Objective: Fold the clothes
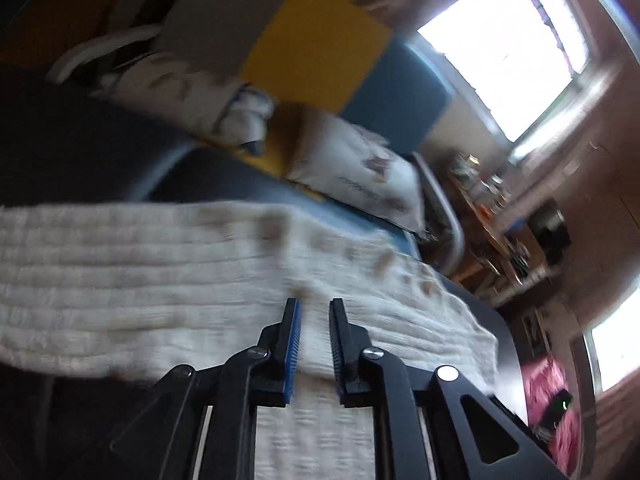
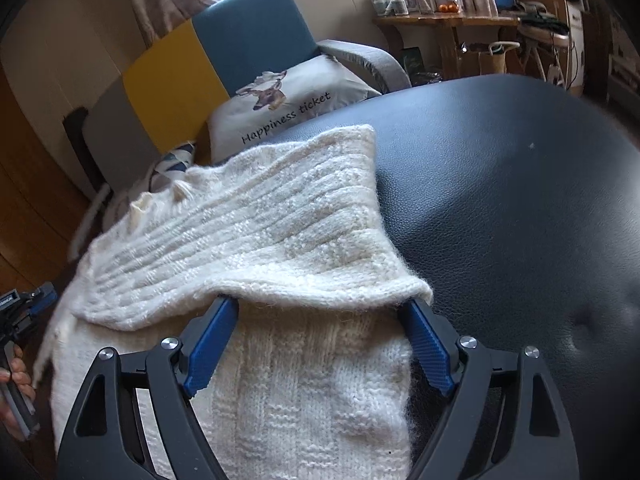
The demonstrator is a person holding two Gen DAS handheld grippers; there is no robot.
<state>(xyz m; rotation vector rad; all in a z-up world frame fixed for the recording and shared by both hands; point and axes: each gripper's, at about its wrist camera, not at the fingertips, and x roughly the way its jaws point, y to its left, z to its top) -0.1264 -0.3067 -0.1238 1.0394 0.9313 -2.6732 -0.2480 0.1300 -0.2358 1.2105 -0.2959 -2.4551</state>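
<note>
- Black leather-grain cushion (image 2: 520, 200): broad, domed and dimpled, spreading ahead and right of the right gripper (image 2: 322, 304).
- Cream knit sweater (image 2: 280, 240): fuzzy, ribbed, folded over itself on the cushion, directly ahead of both grippers.
- Right gripper: jaws wide apart, tips tucked under the folded edge.
- Left gripper (image 1: 315, 304): jaws narrowly apart, gripping nothing, above the knit.

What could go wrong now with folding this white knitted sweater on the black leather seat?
1. The right gripper has its fingertips under the folded flap of the sweater; pulling out may drag the flap and undo the fold.
2. The sweater's left part hangs past the edge of the black seat, so it may slide off.
3. The ridged blue pads may snag the loose knit.
</note>
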